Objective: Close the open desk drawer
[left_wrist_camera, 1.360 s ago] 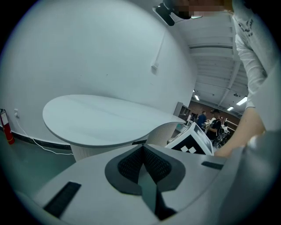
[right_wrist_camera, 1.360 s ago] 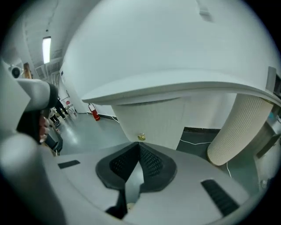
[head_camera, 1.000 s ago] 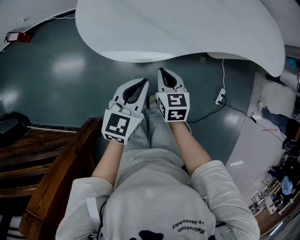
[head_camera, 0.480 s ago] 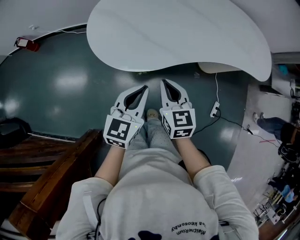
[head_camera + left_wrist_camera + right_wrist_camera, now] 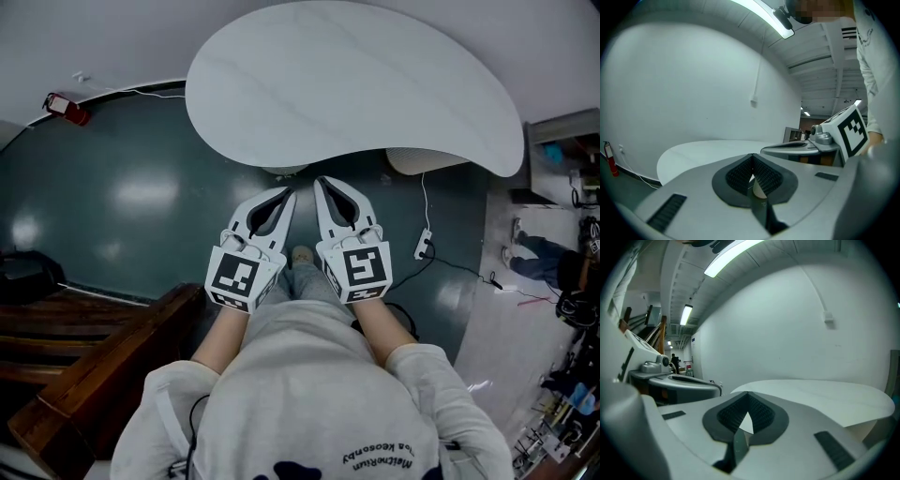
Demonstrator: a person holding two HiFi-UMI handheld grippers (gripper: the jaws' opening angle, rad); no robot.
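A white curved desk top (image 5: 356, 84) fills the upper part of the head view. I cannot make out an open drawer; a pale rounded part (image 5: 427, 159) shows under the desk's right edge. My left gripper (image 5: 287, 194) and right gripper (image 5: 320, 182) are held side by side just short of the desk's near edge, pointing at it. Both are shut with nothing between the pads. In the left gripper view the tips (image 5: 752, 155) meet before the desk top (image 5: 703, 150). The right gripper view shows the same, tips (image 5: 748, 393) closed before the desk top (image 5: 825, 399).
Dark wooden furniture (image 5: 94, 366) stands at the lower left. On the dark green floor lie a power strip with its cable (image 5: 423, 247) and a red fire extinguisher (image 5: 67, 109). A white wall rises behind the desk. Another person's legs (image 5: 534, 261) show at the right.
Both grippers have risen and now sit close to the desk's near edge. More of the desk top has come into view. Both jaws stayed shut.
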